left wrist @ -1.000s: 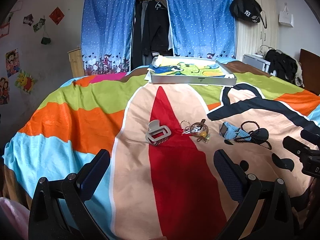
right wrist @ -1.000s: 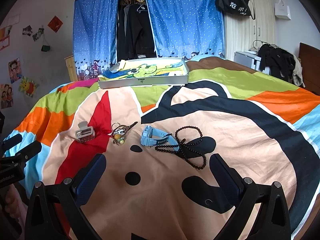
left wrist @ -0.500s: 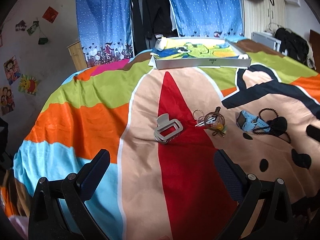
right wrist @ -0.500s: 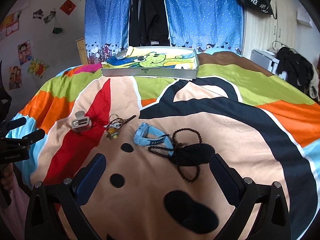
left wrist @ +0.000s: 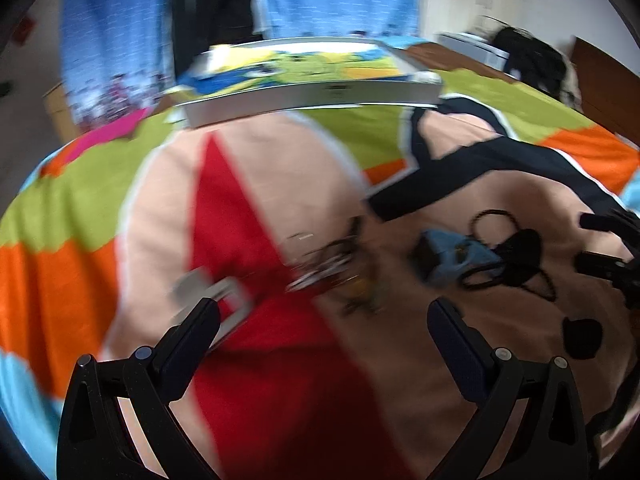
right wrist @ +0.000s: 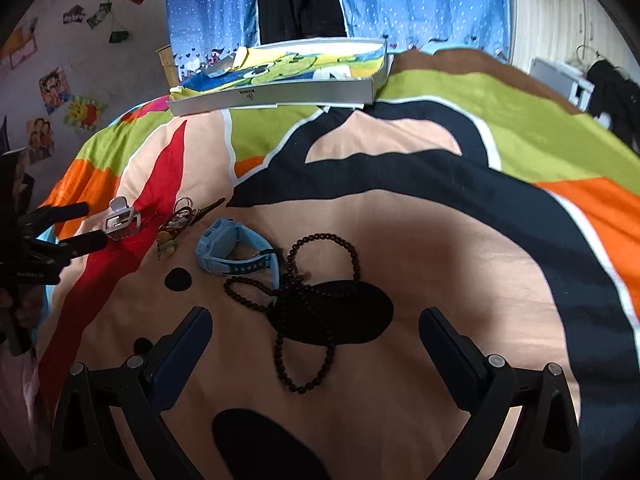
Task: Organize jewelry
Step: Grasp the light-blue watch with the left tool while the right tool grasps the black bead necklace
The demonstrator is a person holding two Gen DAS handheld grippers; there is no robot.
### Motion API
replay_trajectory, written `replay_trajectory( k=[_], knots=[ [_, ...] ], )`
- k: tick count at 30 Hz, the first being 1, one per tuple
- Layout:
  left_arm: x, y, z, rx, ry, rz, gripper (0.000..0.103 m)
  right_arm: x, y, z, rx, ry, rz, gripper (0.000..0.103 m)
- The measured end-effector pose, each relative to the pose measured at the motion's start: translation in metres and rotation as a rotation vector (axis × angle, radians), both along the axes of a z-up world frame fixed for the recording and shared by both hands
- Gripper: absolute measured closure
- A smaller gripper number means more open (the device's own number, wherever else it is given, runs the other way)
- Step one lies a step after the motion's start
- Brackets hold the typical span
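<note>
— Spread across the bed is a bright patchwork bedspread (right wrist: 420, 216), and four pieces are laid on it in a rough row. How are they oriented?

— A silver hair claw (right wrist: 122, 222) is seen at the left end, on the red stripe. Just beside it a bundle of rings and a small charm (right wrist: 176, 228) is strung out diagonally, its long axis running from near-left to far-right. Next, a blue watch (right wrist: 236, 252) is set on its side, face towards the left, strap trailing right. A dark bead necklace (right wrist: 316, 304) is looped against the strap, its long axis pointing towards the right gripper (right wrist: 316, 340).

— And the containers?

— One shallow white box (right wrist: 280, 92) is placed at the far side of the bed, well apart from the row; a cartoon-printed cloth (right wrist: 288, 62) is seen inside it.

— The grippers?

— Both are held wide open, with nothing gripped. The left gripper (left wrist: 324, 324) is shown in a blurred view, one finger (left wrist: 192, 332) in front of the claw; contact cannot be told.
</note>
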State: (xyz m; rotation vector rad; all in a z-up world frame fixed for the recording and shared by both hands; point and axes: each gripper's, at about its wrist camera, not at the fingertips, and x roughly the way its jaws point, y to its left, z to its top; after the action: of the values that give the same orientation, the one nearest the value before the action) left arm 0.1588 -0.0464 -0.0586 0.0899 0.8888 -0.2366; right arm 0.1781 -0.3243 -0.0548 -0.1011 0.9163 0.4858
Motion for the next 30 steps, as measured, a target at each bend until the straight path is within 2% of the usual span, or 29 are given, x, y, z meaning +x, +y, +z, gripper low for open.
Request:
replay_trajectory(
  k=[3, 5, 7, 9, 11, 15, 18, 22, 26, 30],
  knots=[
    [0.017, -0.023, -0.005, -0.026, -0.003, -0.085, 0.002, 0.011, -0.001, -0.008, 0.003, 0.015, 0.030, 0.000],
    [0.030, -0.037, -0.009, -0.062, 0.016, -0.116, 0.002, 0.016, 0.001, -0.015, -0.006, 0.018, 0.061, 0.000],
    [0.039, -0.044, -0.013, -0.096, 0.036, -0.123, 0.007, 0.020, 0.006, -0.022, -0.014, 0.026, 0.094, 0.004],
    [0.049, -0.052, -0.017, -0.127, 0.072, -0.126, 0.021, 0.024, 0.012, -0.031, -0.024, 0.039, 0.137, 0.018],
    [0.059, -0.057, -0.023, -0.145, 0.111, -0.125, 0.033, 0.028, 0.018, -0.040, -0.036, 0.054, 0.177, 0.025],
    [0.077, -0.068, -0.036, -0.146, 0.213, -0.120, 0.061, 0.034, 0.019, -0.048, -0.014, 0.079, 0.203, 0.032],
    [0.085, -0.071, -0.044, -0.131, 0.271, -0.113, 0.076, 0.036, 0.021, -0.051, -0.011, 0.087, 0.219, 0.034],
    [0.086, -0.066, -0.045, -0.140, 0.303, -0.093, 0.080, 0.039, 0.028, -0.055, -0.026, 0.092, 0.235, 0.034],
    [0.077, -0.056, -0.041, -0.145, 0.283, -0.048, 0.088, 0.042, 0.037, -0.060, -0.063, 0.100, 0.259, 0.034],
    [0.061, -0.041, -0.030, -0.176, 0.254, 0.003, 0.089, 0.045, 0.042, -0.063, -0.077, 0.101, 0.275, 0.034]
  ],
)
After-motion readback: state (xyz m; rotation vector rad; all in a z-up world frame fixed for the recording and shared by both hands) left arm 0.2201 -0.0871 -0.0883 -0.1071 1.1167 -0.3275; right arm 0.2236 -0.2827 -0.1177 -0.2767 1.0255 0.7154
